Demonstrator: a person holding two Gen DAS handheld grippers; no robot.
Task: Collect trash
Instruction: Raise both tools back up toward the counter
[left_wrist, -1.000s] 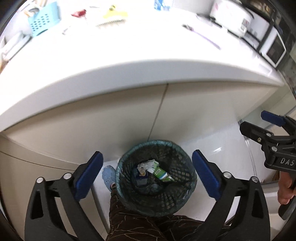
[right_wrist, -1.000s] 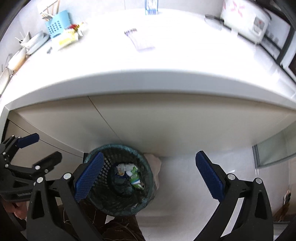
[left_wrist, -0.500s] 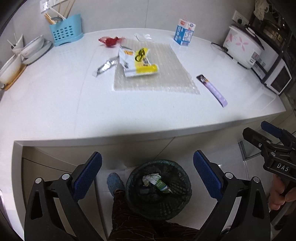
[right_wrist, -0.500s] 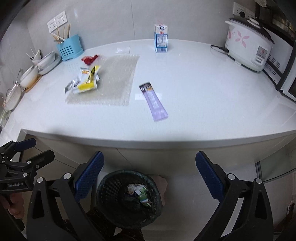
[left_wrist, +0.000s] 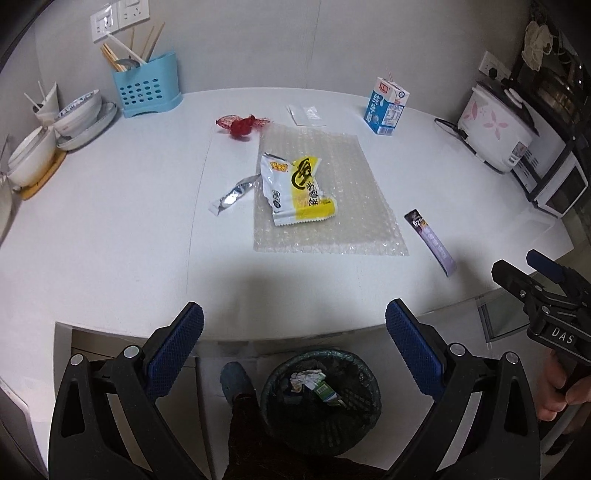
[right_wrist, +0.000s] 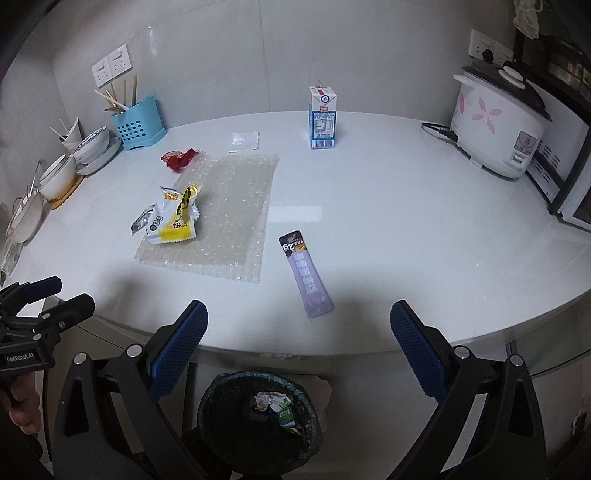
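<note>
Now both the left gripper (left_wrist: 293, 334) and right gripper (right_wrist: 298, 338) gape wide and empty, raised from the black mesh bin (left_wrist: 320, 400) to the white counter (left_wrist: 110, 229). Nearest the right lies a flat purple sachet (right_wrist: 306, 274): light, slippery, best pinched across its near end.

A white counter (right_wrist: 406, 221) fills the view. At its back left stands a blue utensil holder (left_wrist: 147, 91) with chopsticks, and beside it stacked bowls (left_wrist: 79, 114) and plates, some on a wooden board. On the right sits a white rice cooker (right_wrist: 498, 125) with pink flowers, its cord trailing left. Past it stands what may be a microwave (left_wrist: 557, 184). Wall sockets (right_wrist: 112, 68) are behind.
</note>
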